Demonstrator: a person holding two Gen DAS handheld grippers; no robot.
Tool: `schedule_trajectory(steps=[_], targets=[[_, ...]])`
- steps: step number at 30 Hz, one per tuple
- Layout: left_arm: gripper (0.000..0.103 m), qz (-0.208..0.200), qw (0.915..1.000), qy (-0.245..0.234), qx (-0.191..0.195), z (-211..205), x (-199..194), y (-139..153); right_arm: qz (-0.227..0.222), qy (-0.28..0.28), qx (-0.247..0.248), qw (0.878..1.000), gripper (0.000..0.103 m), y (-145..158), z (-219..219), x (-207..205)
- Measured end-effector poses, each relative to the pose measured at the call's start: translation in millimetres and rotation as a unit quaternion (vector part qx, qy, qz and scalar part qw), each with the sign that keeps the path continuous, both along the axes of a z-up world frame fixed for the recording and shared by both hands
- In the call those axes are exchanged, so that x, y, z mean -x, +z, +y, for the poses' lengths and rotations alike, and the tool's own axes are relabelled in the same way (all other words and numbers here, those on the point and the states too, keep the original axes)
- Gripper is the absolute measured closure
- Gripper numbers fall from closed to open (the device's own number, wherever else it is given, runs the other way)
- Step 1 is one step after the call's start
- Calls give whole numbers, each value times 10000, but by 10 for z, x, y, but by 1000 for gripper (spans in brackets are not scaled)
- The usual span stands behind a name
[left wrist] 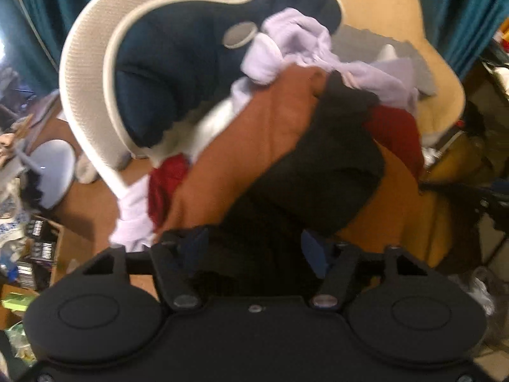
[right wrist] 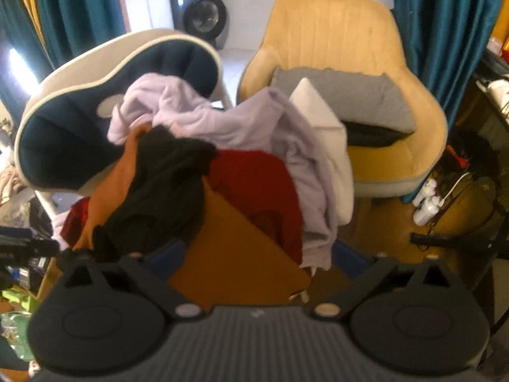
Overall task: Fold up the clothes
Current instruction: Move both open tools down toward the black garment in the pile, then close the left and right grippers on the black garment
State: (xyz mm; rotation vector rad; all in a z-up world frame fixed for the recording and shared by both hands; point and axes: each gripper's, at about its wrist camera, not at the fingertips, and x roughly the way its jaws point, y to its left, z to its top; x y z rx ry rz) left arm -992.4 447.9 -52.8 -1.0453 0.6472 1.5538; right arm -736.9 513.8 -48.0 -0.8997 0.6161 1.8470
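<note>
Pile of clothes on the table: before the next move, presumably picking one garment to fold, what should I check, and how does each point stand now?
1. Left tool open: ok, fingers apart around the black garment, not closed on it.
2. Right tool open and empty: ok.
3. Black garment free to lift: ok, it lies on top of the pile.
4. Single layer between the left fingers: cannot tell, the view is blurred.
5. Bare table to fold on: ok, an orange-brown patch shows ahead of the right tool.
6. Lilac garment clear of the black one: cannot tell.
</note>
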Motion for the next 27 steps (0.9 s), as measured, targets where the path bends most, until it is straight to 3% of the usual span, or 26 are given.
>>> schedule_trajectory(steps=[2,6,8,10,13,15,16,27], targets=[[69,-134,9997,-158,-116,-50,13,12,6,82,-40,10000,15,-10,-26,41],[70,-68,9982,-506,-313,-150,17,30,28,192,-13,9998,20,-17,-42,116],[70,-151,9982,-475,-338,-193,48,44,13,272,23,9996,27,-20,-40,161],[78,-377,9979,-338,-397,-247,125,41,4,369,-16,9993,31,-26,-44,204],[69,-524,9978,-54,-414,-326,219,33,6,460,-90,9989,31,-44,-45,269],[45,-579,9977,96,-325,-375,265,5,-17,486,-86,9988,31,-63,-33,326],[41,-578,9978,158,-285,-398,282,-8,-31,529,-71,9986,31,-77,-25,365],[26,-508,9967,629,-79,-600,431,-159,-193,1020,-146,9945,31,-298,130,897]])
